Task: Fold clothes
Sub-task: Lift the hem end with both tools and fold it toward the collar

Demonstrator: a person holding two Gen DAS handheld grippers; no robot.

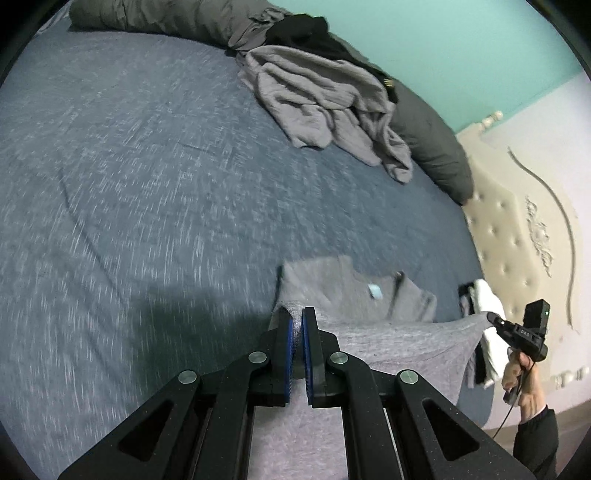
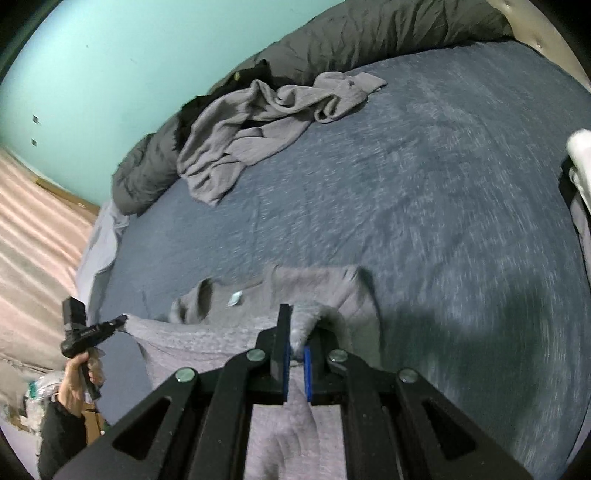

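Observation:
A light grey garment (image 1: 388,343) is held up over the blue bed (image 1: 147,184), stretched between both grippers. Its collar end with a small pale label (image 1: 376,291) rests on the sheet. My left gripper (image 1: 295,314) is shut on one corner of the fabric. At the right edge of the left wrist view, my right gripper (image 1: 493,316) pinches the other corner, a hand beneath it. In the right wrist view the right gripper (image 2: 299,325) is shut on a bunched fold of the garment (image 2: 207,339), and the left gripper (image 2: 120,319) holds the far corner.
A crumpled pile of grey clothes (image 1: 325,99) (image 2: 251,129) lies at the far side of the bed, against a dark grey duvet (image 1: 432,147) (image 2: 369,33). A black garment (image 1: 299,29) sits behind it. White and black clothes (image 1: 484,295) lie by the tufted headboard (image 1: 517,229).

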